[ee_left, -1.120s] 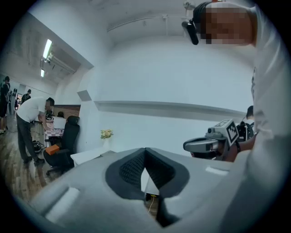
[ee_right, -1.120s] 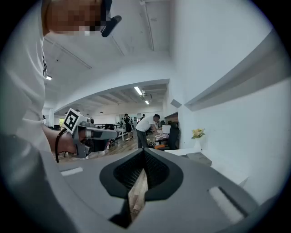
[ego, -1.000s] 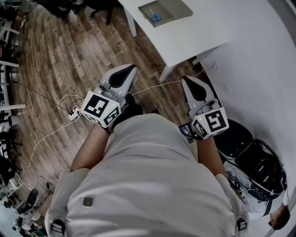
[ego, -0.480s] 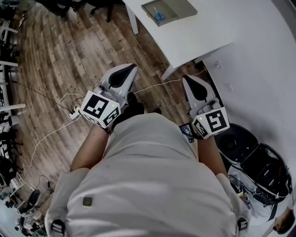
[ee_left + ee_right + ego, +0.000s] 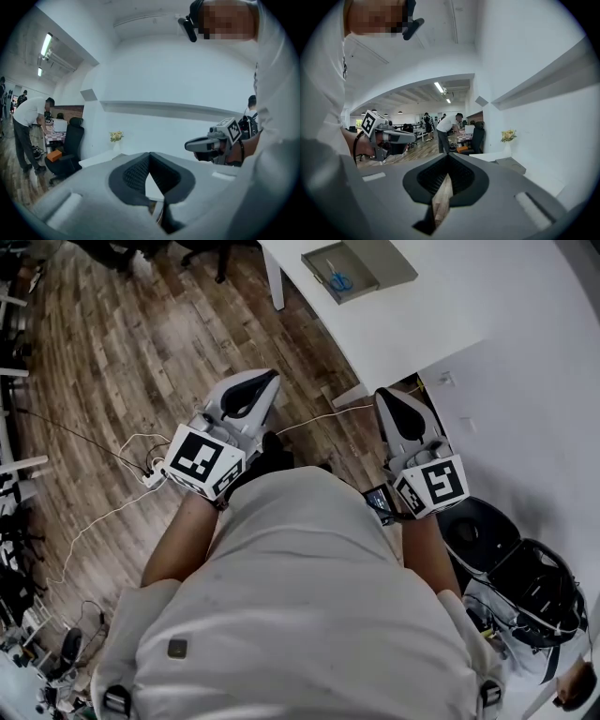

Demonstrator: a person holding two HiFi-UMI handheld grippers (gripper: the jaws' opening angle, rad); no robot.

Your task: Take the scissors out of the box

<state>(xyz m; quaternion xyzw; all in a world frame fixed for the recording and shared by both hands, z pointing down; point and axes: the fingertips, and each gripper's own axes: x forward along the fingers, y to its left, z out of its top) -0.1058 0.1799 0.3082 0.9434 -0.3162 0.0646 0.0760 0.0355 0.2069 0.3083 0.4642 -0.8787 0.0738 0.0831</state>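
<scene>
Scissors [image 5: 340,280], blue-handled, lie in flat grey box [image 5: 388,262]

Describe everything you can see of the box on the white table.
The box is a shallow, flat, rectangular case in a dull grey-olive colour; its material cannot be told from here. It lies open on the white table, turned at a slant to the table's edges. One half is a low-rimmed tray holding blue-handled scissors; the other half, a plain flat panel, looks like the lid lying alongside. Only the table and the scissors touch it.
</scene>
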